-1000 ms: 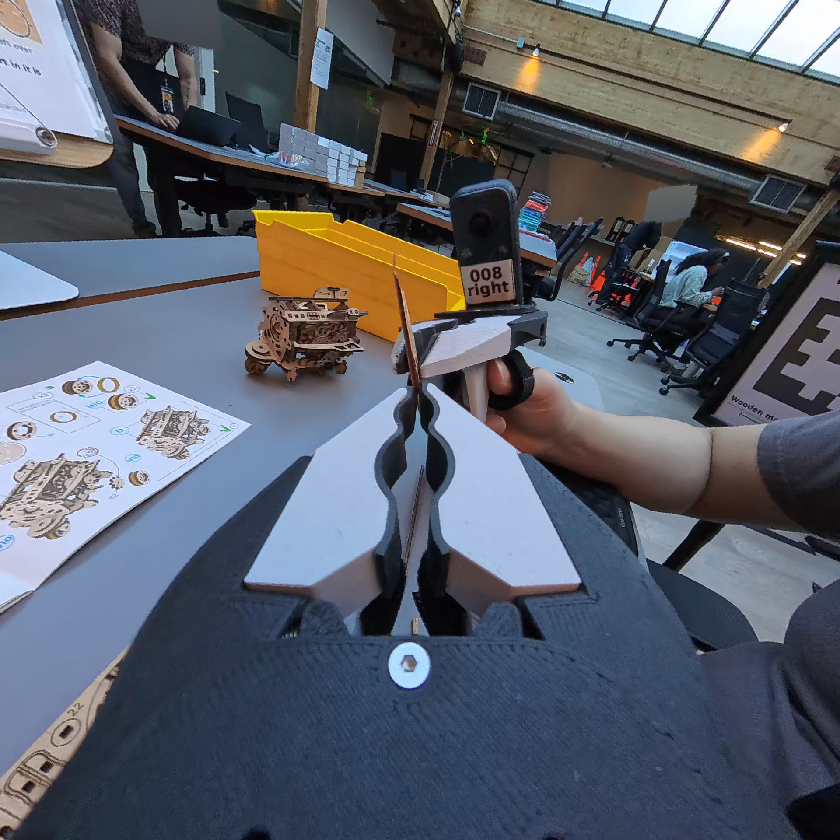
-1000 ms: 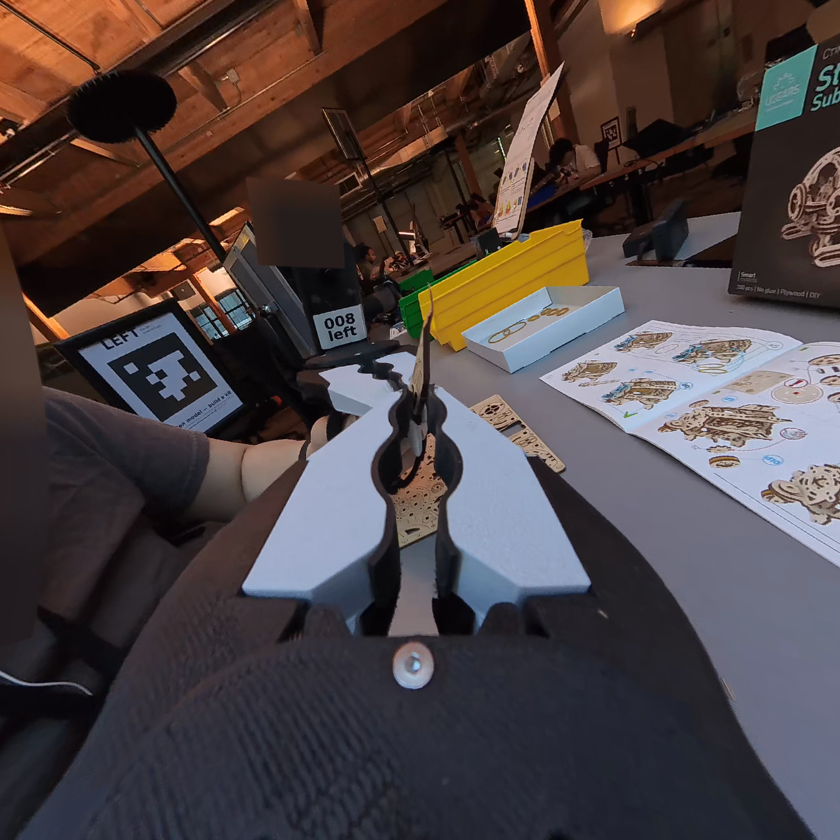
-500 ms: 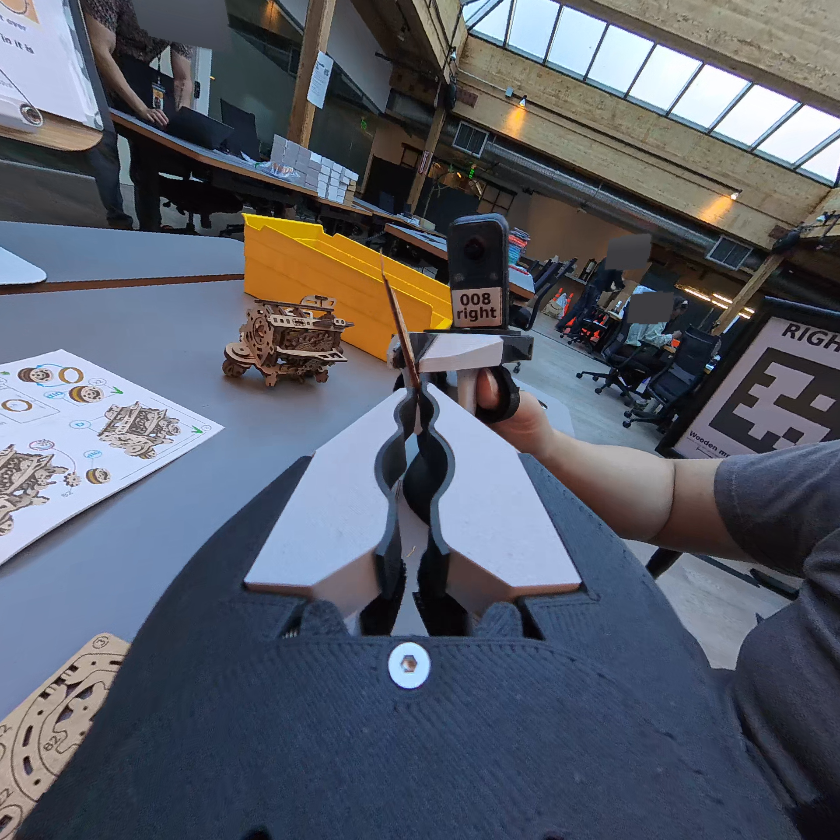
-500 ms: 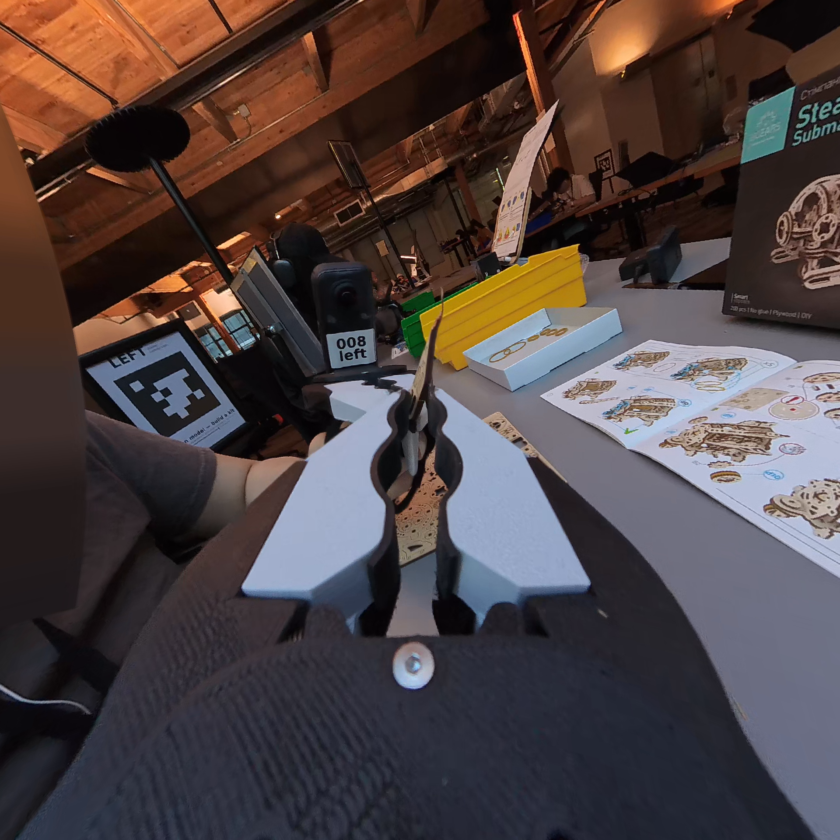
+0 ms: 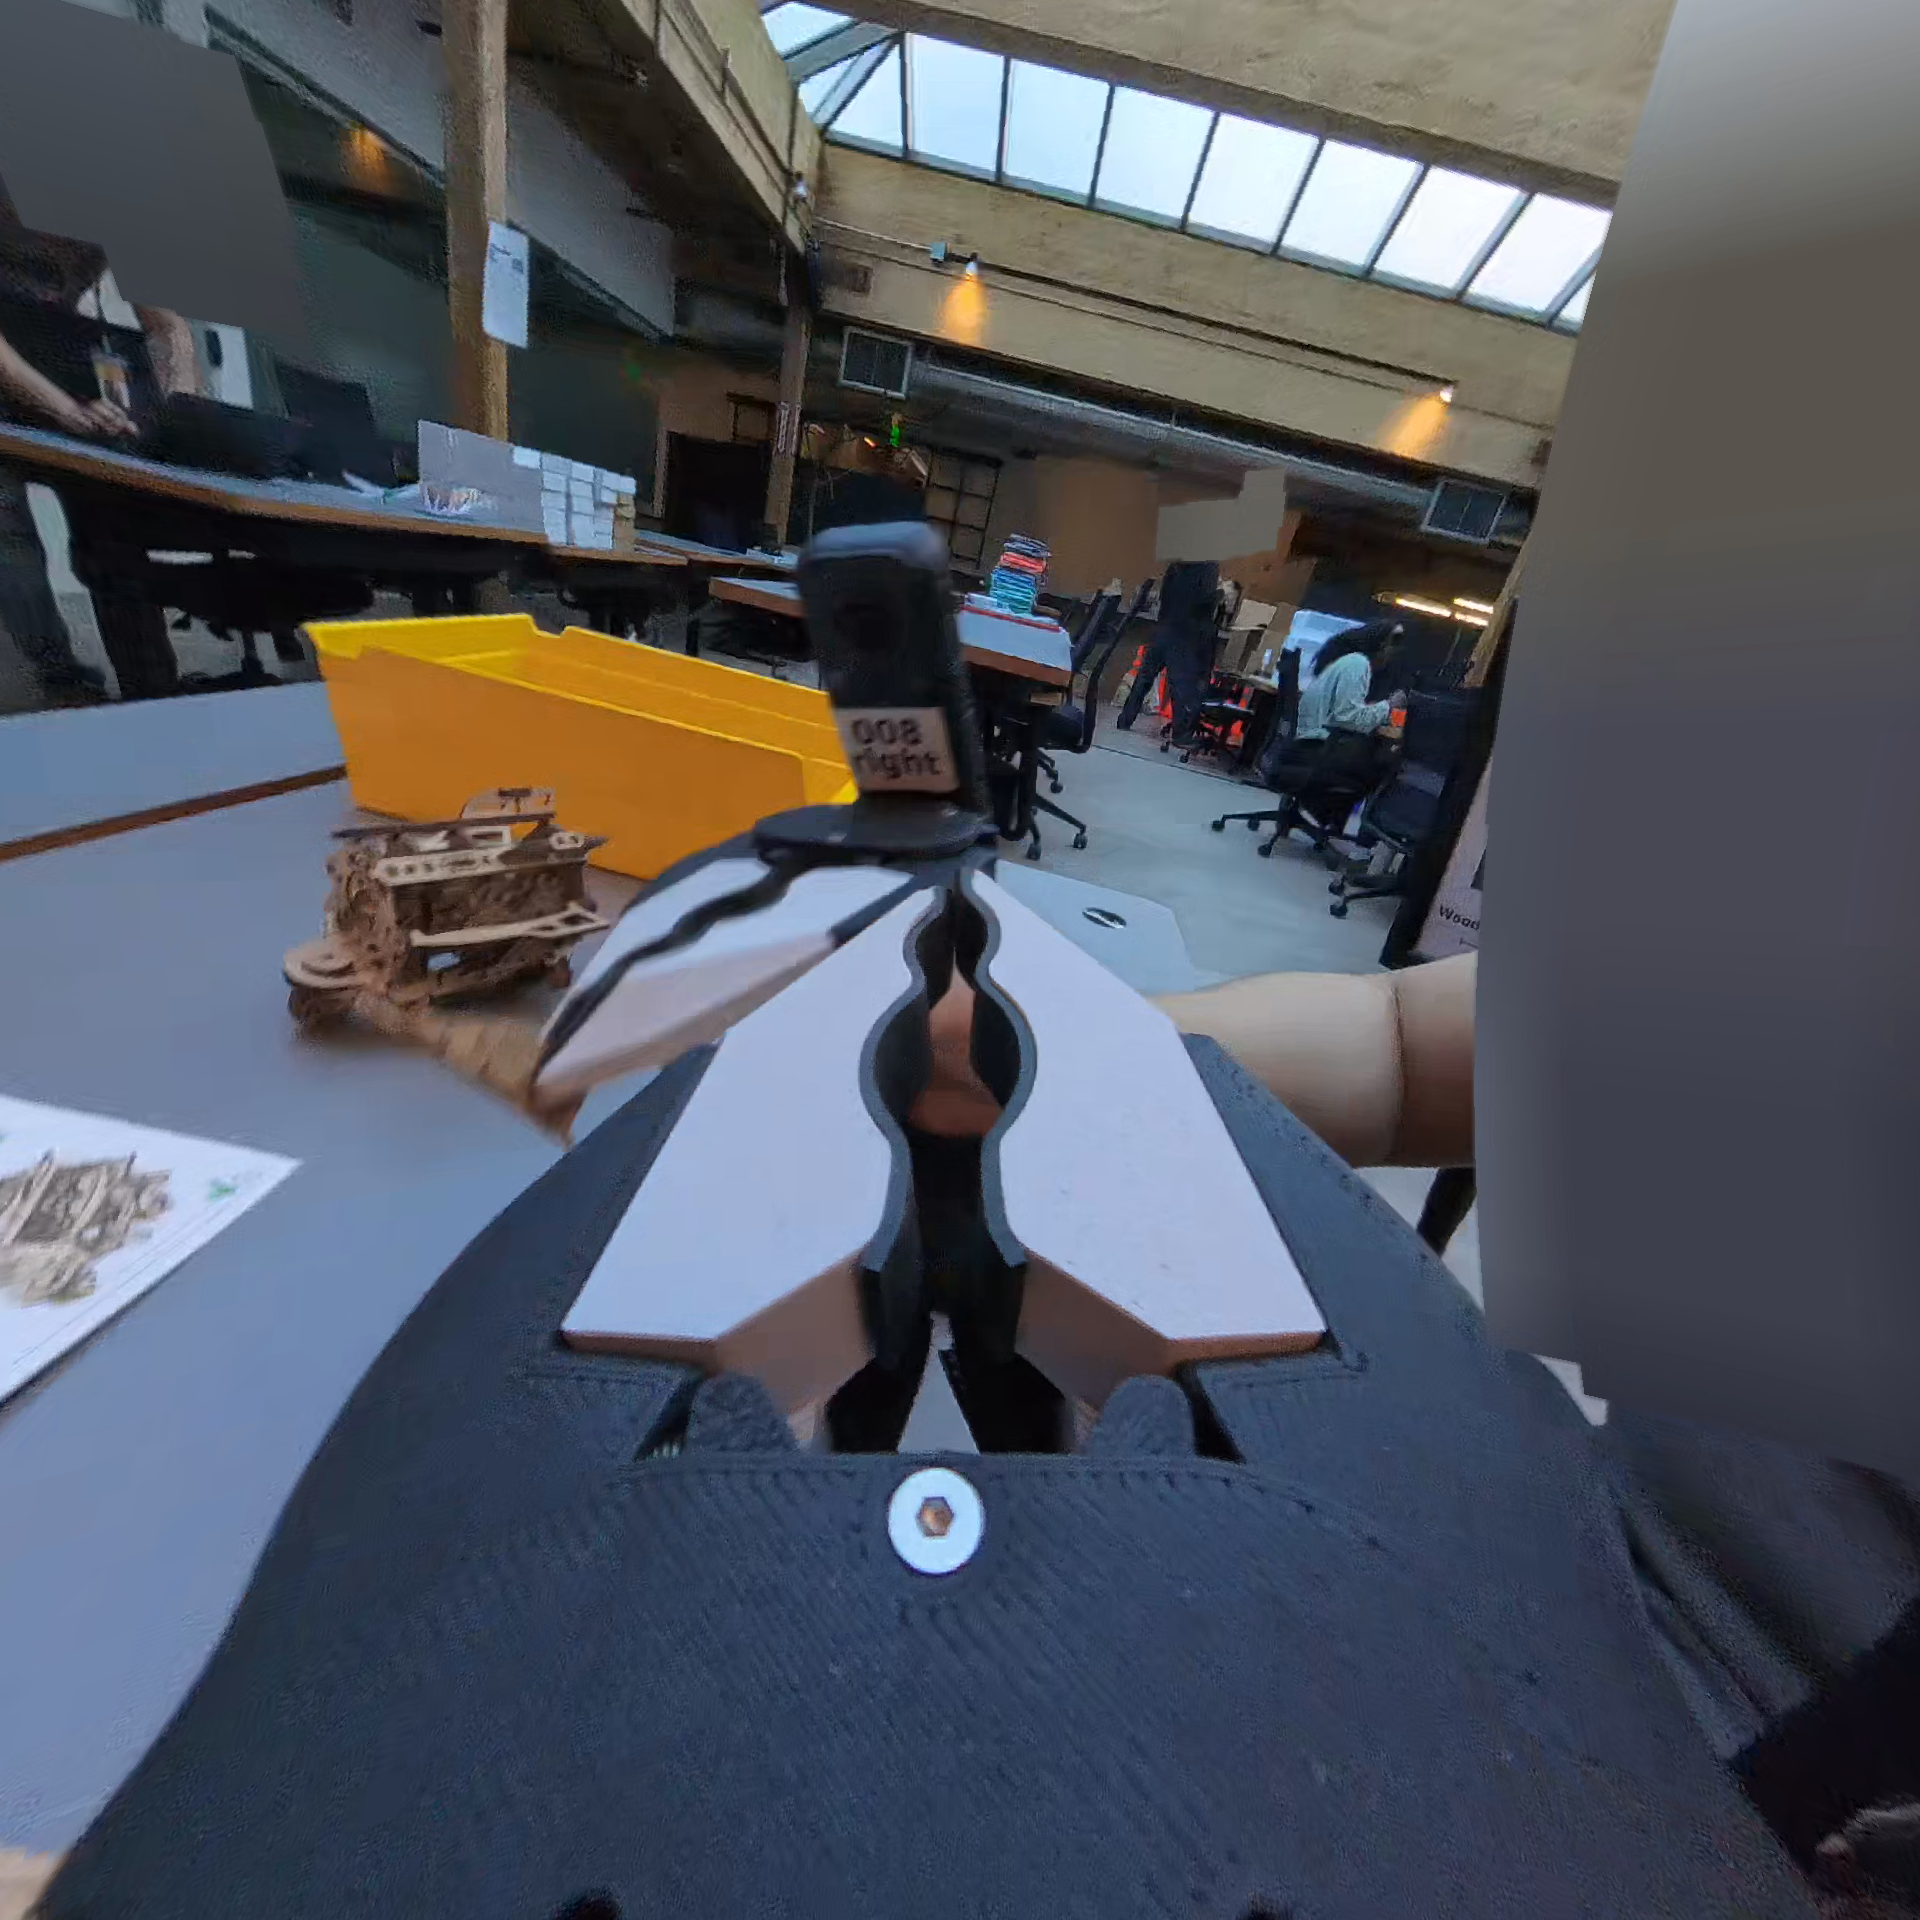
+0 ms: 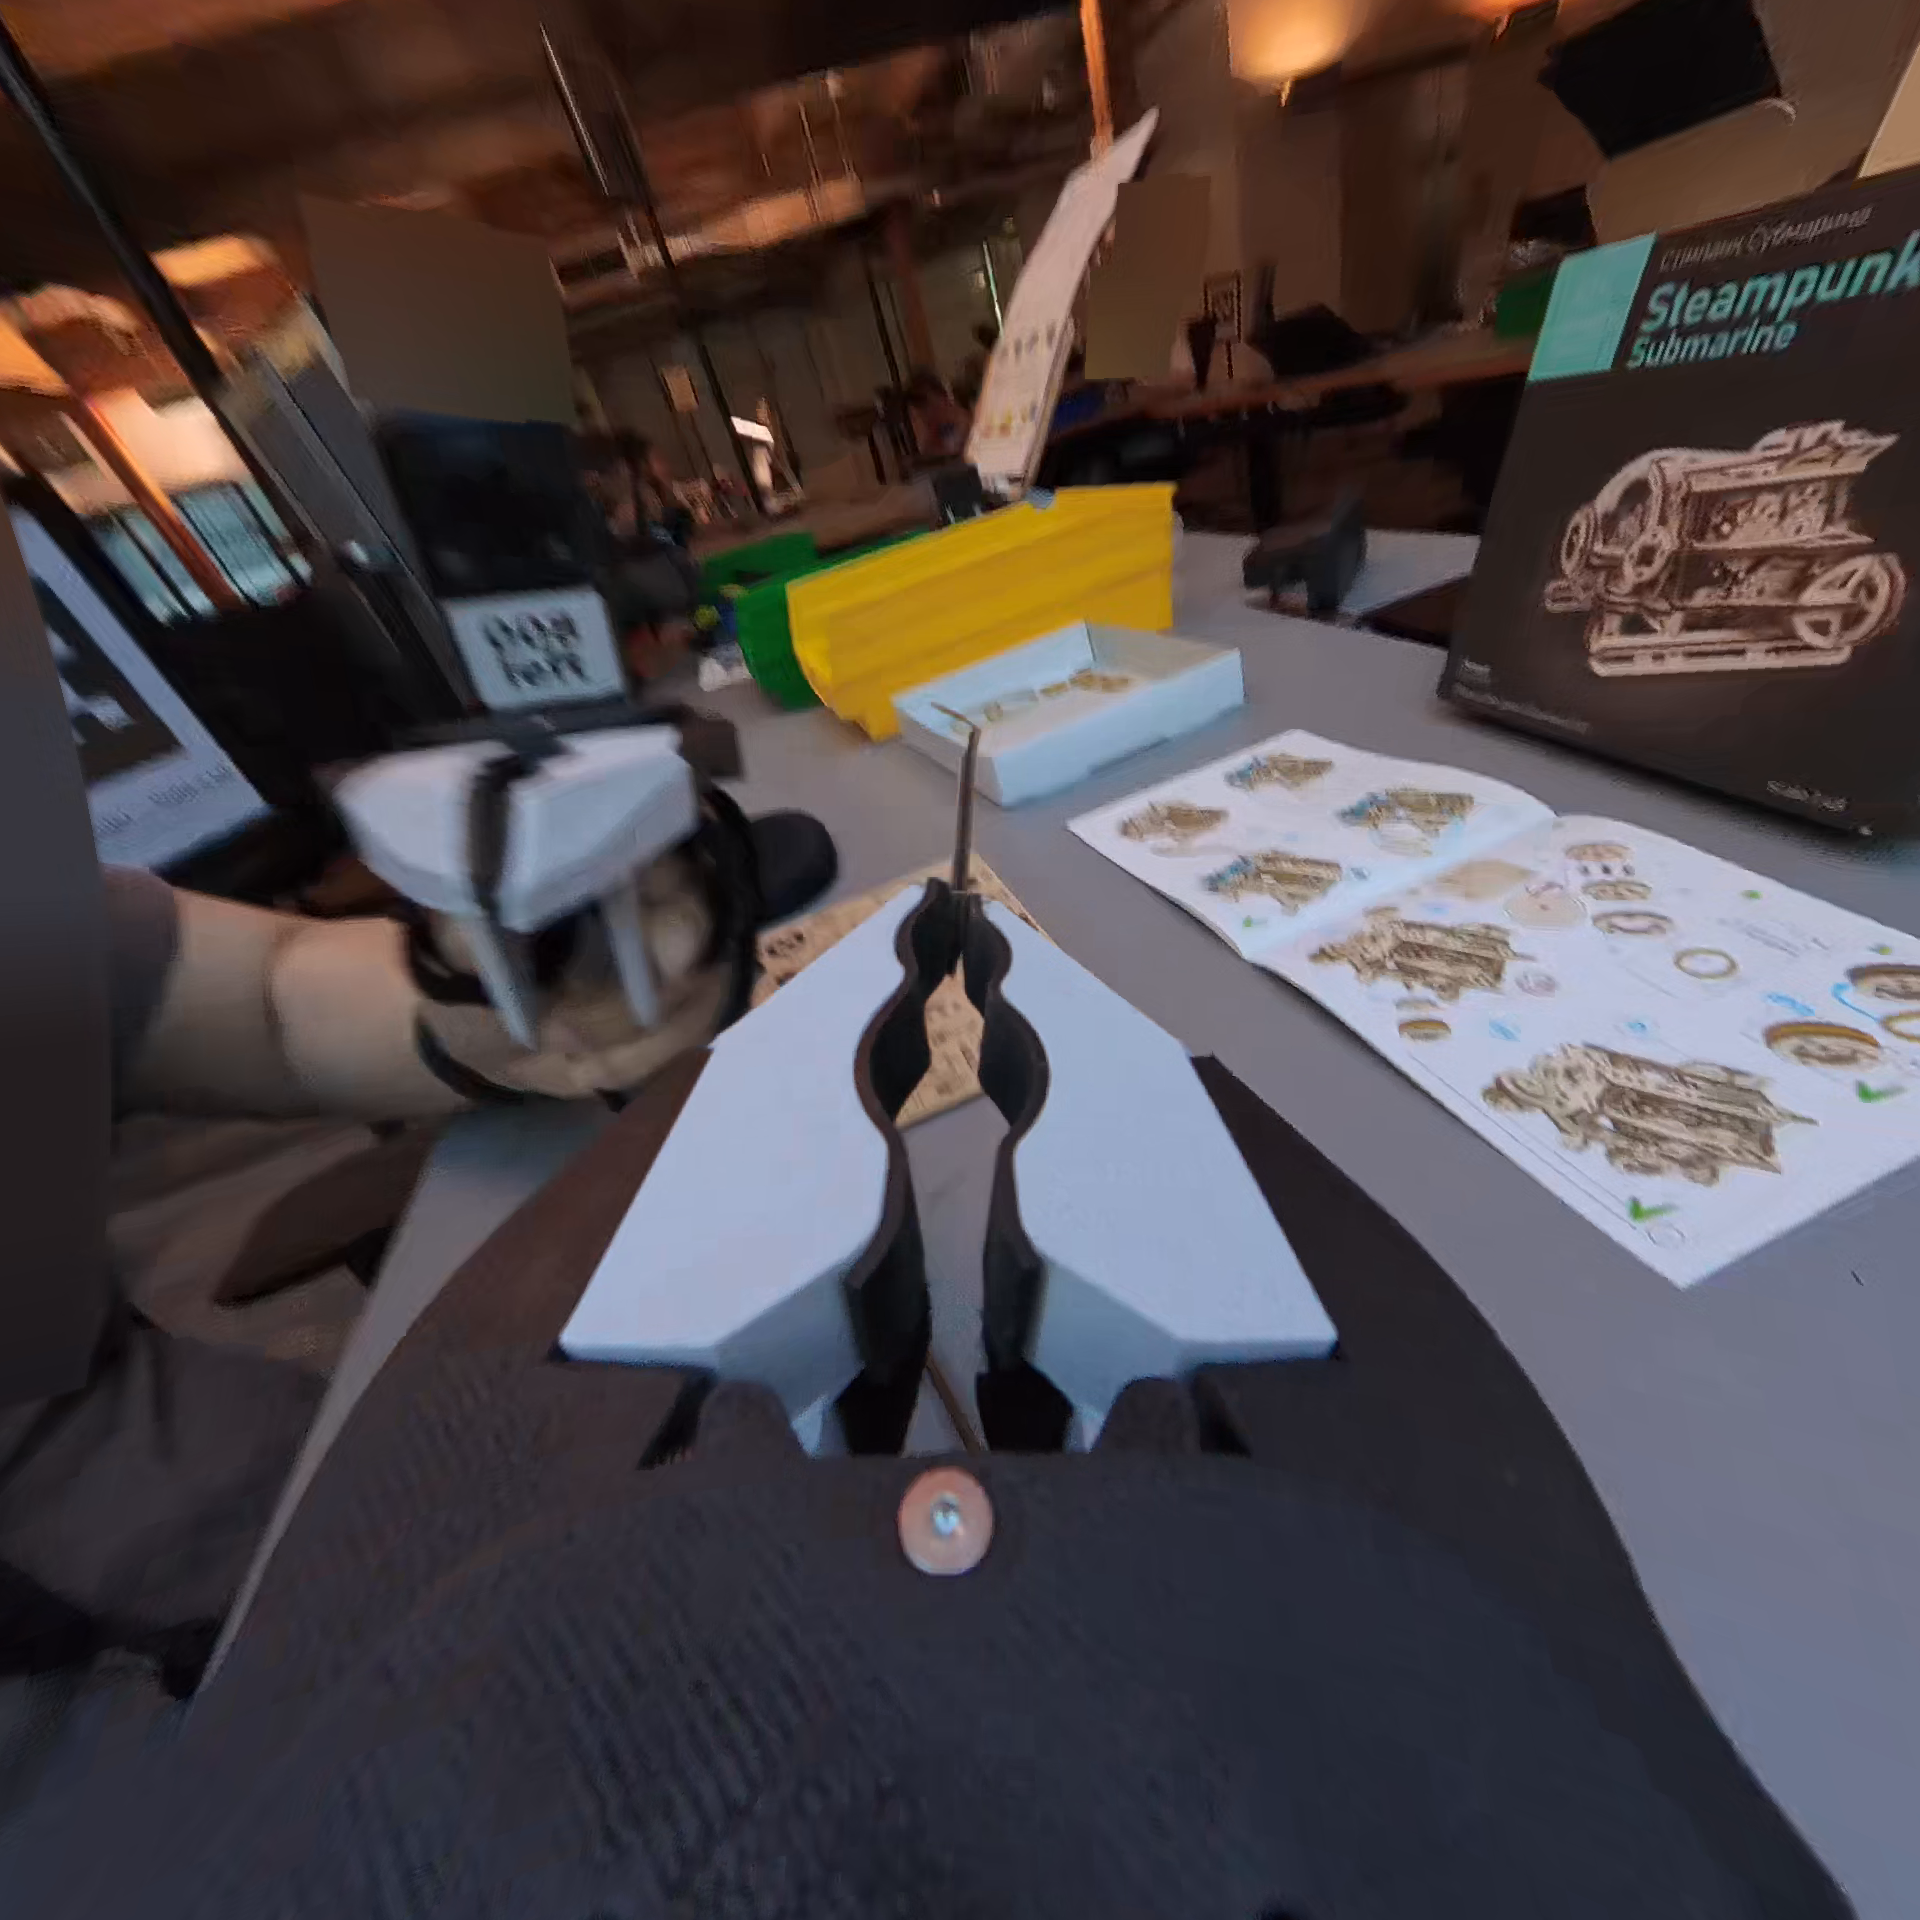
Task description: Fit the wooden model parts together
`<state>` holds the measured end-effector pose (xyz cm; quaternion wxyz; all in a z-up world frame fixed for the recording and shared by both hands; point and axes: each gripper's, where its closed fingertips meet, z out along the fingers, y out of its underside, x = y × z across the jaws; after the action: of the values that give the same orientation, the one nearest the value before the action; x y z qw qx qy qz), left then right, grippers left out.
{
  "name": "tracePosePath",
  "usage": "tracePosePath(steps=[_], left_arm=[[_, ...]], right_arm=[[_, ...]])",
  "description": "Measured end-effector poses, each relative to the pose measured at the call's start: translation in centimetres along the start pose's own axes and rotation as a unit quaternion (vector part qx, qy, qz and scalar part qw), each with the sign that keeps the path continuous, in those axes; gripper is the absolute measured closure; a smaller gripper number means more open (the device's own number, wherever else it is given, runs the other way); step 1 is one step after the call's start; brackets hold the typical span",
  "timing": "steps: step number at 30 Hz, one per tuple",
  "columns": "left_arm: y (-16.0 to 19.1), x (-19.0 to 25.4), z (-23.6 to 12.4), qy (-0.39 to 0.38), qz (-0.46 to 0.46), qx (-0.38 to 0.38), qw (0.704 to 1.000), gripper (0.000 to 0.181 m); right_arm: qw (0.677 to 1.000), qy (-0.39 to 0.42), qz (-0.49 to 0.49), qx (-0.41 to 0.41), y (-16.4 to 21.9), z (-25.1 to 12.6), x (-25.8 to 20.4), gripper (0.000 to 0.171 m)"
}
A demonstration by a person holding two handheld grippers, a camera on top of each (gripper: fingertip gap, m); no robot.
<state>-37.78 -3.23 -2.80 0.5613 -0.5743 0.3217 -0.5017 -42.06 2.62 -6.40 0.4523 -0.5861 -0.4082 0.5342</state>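
My right gripper (image 6: 954,894) is shut on a thin wooden part (image 6: 966,800) that stands edge-on above its tips. In the left wrist view the right gripper (image 5: 566,1049) points down and left over the grey table, with the part a brown blur (image 5: 473,1039) at its tip. My left gripper (image 5: 951,904) is shut with nothing visible between its fingers. It also shows at the left of the right wrist view (image 6: 483,831), apart from the part. The partly built wooden model (image 5: 447,914) stands on the table beyond the right gripper.
A yellow bin (image 5: 582,727) stands behind the model. An instruction sheet (image 6: 1507,987), a white tray (image 6: 1081,707) with small parts, a dark kit box (image 6: 1704,499) and a green bin (image 6: 764,613) are on the table. A flat wooden parts sheet (image 6: 935,997) lies under my right gripper. There is about 8 cm between the tips of the two grippers.
Both grippers held the thin wooden part between them. Now the left gripper has let go and drawn back, and the right gripper has swung the part down toward the table and the model.
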Motion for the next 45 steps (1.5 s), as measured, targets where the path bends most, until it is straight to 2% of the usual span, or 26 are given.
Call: tracePosePath(steps=[1, 2, 4, 7, 11, 14, 18, 21, 23, 24, 25, 34, 45], left_arm=[[-0.1, 0.6, 0.7, -0.010, 0.017, -0.001, 1.000, 0.181], [0.4, 0.1, 1.2, -0.050, 0.056, -0.010, 0.997, 0.181], [1.3, -1.1, 0.9, -0.096, 0.096, -0.035, 0.990, 0.181], [0.5, -2.5, -1.1, -0.095, 0.046, 0.003, 0.994, 0.181], [-0.8, -7.1, -3.6, -0.155, -0.058, 0.039, 0.985, 0.181], [-0.2, -7.8, -3.6, -0.115, -0.144, 0.039, 0.982, 0.181], [1.1, -8.1, -2.9, -0.071, -0.232, 0.028, 0.970, 0.153], [1.3, -7.7, -2.6, -0.037, -0.261, 0.032, 0.964, 0.153], [1.7, -7.5, -2.4, -0.028, -0.261, 0.019, 0.965, 0.156], [1.9, -7.3, -2.2, -0.023, -0.258, 0.009, 0.966, 0.172], [2.0, -7.0, -2.1, -0.017, -0.254, 0.002, 0.967, 0.181], [3.2, -7.8, -2.2, -0.058, -0.243, -0.028, 0.968, 0.181], [5.2, -8.3, -2.0, -0.111, -0.230, -0.068, 0.964, 0.181]], right_arm=[[1.000, -0.017, 0.004, -0.023, 1.1, 0.5, -0.5, 0.171], [0.998, -0.057, 0.030, -0.001, 0.3, 0.7, -1.8, 0.171], [1.000, -0.016, 0.024, 0.006, -0.4, 0.4, -0.5, 0.170], [0.998, -0.001, 0.053, 0.026, -1.1, -0.8, 1.0, 0.171], [0.983, -0.072, 0.155, 0.065, -2.0, -1.2, 0.6, 0.171], [0.970, -0.111, 0.206, 0.057, -1.6, -0.9, 0.0, 0.171], [0.957, -0.144, 0.249, 0.038, -0.9, -0.4, -0.7, 0.171], [0.959, -0.141, 0.245, 0.009, 0.0, 0.0, -0.9, 0.171], [0.960, -0.141, 0.242, -0.005, 0.5, 0.2, -1.1, 0.171], [0.960, -0.141, 0.243, -0.012, 0.8, 0.3, -1.1, 0.171], [0.961, -0.135, 0.242, -0.022, 1.1, 0.4, -1.0, 0.171], [0.982, -0.063, 0.154, -0.090, 2.7, 0.7, -0.1, 0.168], [0.967, -0.055, 0.211, -0.131, 4.5, 0.4, 0.8, 0.169]])
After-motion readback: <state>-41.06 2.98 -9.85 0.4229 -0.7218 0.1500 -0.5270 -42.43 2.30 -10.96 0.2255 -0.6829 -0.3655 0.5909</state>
